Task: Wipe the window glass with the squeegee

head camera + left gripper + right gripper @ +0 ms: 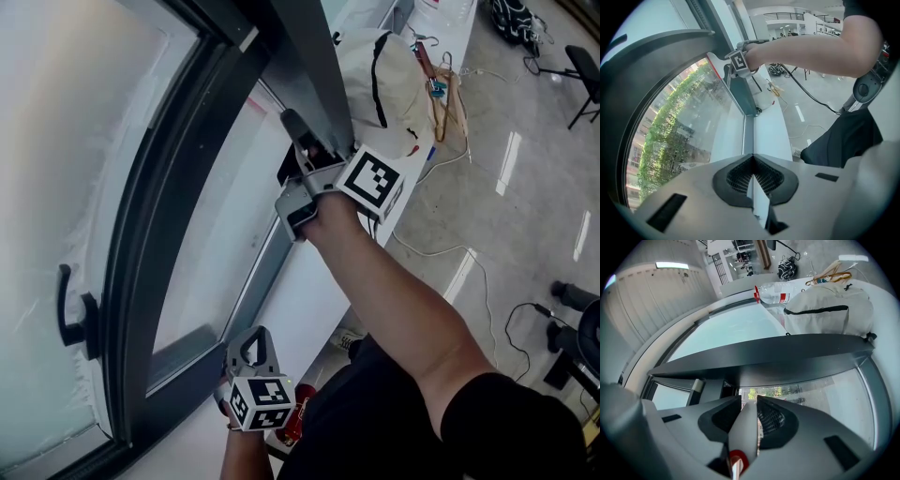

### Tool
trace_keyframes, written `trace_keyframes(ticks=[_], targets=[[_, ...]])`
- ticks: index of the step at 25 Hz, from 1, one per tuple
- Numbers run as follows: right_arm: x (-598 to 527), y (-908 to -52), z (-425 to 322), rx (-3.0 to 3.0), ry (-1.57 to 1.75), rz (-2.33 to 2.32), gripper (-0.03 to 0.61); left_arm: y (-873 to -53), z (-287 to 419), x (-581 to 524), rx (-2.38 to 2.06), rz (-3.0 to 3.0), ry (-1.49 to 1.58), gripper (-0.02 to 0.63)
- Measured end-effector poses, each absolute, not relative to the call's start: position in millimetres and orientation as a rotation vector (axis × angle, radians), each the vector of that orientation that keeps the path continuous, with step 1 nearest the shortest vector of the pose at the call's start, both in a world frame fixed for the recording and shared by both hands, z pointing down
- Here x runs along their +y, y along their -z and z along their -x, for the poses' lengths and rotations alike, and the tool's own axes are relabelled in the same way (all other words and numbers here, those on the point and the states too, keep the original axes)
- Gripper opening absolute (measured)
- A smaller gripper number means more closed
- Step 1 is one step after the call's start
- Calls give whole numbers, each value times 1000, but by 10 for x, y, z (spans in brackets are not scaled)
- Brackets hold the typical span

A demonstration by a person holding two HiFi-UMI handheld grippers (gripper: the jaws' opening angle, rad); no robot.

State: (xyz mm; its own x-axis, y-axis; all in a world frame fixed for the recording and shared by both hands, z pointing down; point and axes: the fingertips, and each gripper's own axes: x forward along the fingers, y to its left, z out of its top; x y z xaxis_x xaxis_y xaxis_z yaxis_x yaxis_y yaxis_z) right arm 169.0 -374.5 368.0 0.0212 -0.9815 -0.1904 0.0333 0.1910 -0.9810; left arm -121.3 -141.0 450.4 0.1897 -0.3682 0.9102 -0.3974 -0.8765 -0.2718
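Note:
My right gripper [302, 141] reaches up to the dark window frame [309, 66] and is shut on the squeegee [292, 124]. In the right gripper view the squeegee's grey handle [746, 427], with a red spot at its base, sits clamped between the jaws of that gripper [749, 401]. Beyond it lie the dark frame bar [778, 357] and the window glass [820, 390]. The left gripper view shows the squeegee [740, 91] against the glass [693, 117]. My left gripper [251, 342] hangs low by the sill, shut with nothing in it [752, 161].
A white sill [300, 309] runs below the window. A beige bag [389, 80] and clothes hangers [448, 94] lie on it further along, with a water bottle [773, 294] beyond. A black window handle [73, 314] juts out at the left. A cable [469, 262] trails over the floor.

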Motion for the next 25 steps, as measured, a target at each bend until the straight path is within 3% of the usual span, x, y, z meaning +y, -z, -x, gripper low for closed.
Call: trace_keyframes(ticks=[25], targets=[[-3071,-3598,-178,1340,1091,926,92,-4355,2286,-770,-956,-2344,-1752,0]])
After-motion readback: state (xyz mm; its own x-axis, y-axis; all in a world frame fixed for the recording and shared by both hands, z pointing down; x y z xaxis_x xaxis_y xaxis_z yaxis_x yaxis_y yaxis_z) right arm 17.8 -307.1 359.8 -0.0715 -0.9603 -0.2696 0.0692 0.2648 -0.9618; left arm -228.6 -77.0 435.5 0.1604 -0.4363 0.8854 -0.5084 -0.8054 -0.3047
